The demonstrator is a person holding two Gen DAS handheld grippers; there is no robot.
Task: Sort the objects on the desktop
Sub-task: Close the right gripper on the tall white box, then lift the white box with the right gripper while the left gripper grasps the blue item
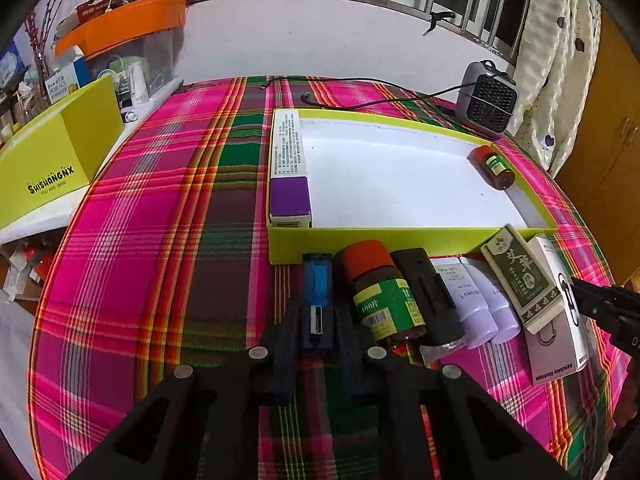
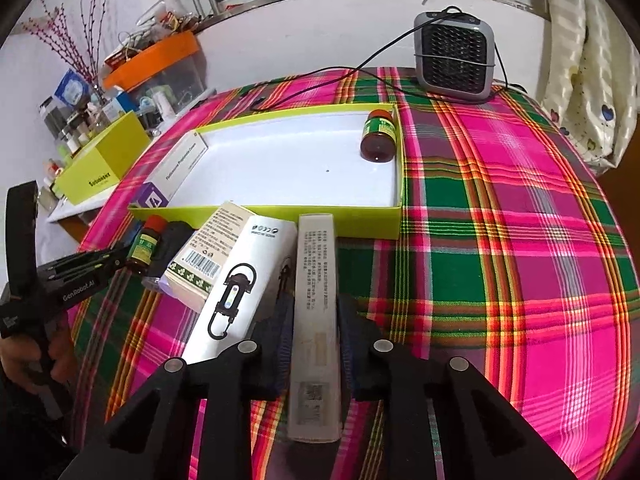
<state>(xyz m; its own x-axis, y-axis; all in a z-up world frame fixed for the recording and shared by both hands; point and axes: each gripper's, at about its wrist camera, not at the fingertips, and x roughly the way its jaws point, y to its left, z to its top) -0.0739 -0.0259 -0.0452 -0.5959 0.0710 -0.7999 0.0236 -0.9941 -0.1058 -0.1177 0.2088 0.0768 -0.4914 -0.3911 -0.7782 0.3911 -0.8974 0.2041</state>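
Left gripper (image 1: 316,320), lower centre of left wrist view: jaws narrow, closed on the sides of one blue device (image 1: 317,300) lying on the plaid worktop (image 1: 160,240), just below the near wall of the tray.

Right gripper (image 2: 310,320), lower centre of right wrist view: jaws clamped on one long grey-white box (image 2: 314,320) with small printed text, unreadable.

Count, one lime-green tray (image 1: 400,238), white floor. Inside: one long box with purple end (image 1: 289,172) along the left wall; one small brown bottle (image 1: 494,166), red cap, green label, on its side at the right wall.

Row in front of the tray, left wrist view, left to right after the blue device:
- one brown bottle (image 1: 380,296), red cap, green label reading "100"
- one black device (image 1: 430,296)
- two lilac tubes (image 1: 476,304), "LANEIGE" partly legible
- one green carton (image 1: 520,280), Chinese characters
- one white carton (image 1: 560,340), "keychain flashlight" on its side.

Upper left: one lime box (image 1: 56,168) marked "SHISHANGNX". Upper right: one grey fan heater (image 1: 486,100).
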